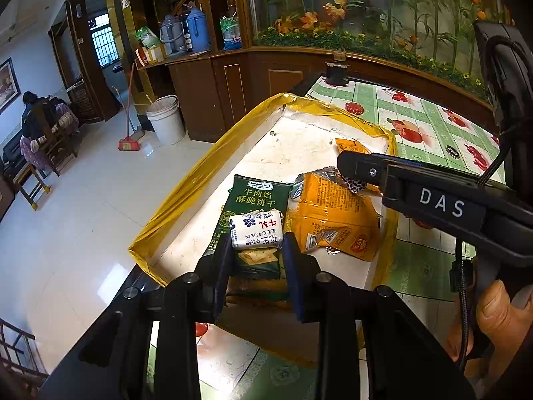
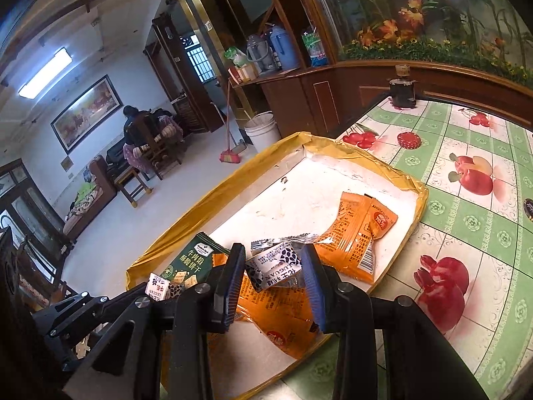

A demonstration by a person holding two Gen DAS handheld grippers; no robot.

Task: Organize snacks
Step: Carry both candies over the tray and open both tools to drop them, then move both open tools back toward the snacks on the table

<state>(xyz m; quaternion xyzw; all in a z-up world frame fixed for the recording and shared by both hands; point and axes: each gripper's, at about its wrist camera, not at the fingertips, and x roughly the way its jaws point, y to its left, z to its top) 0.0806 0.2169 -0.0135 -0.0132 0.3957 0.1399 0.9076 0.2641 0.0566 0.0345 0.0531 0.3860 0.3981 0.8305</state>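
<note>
A white tray (image 1: 299, 133) with a yellow taped rim (image 2: 200, 206) lies on the table. In it lie a green biscuit packet (image 1: 256, 196) and orange snack packets (image 1: 333, 220) (image 2: 359, 233). My left gripper (image 1: 258, 250) is shut on a small white candy packet (image 1: 256, 230) just above the green packet. The right wrist view shows the same left gripper (image 2: 163, 295) at the lower left. My right gripper (image 2: 274, 266) is shut on a second white candy packet (image 2: 273, 265) with dark spots, over the orange packets. It reaches in from the right (image 1: 348, 173) in the left wrist view.
A green tablecloth with a fruit print (image 2: 466, 200) covers the table. On it are a dark bottle (image 2: 403, 90) at the far edge and a red cap (image 2: 408, 140). A hand (image 1: 499, 316) holds the right gripper. Beyond are a white bucket (image 1: 166, 120), a broom and a seated person (image 1: 36, 116).
</note>
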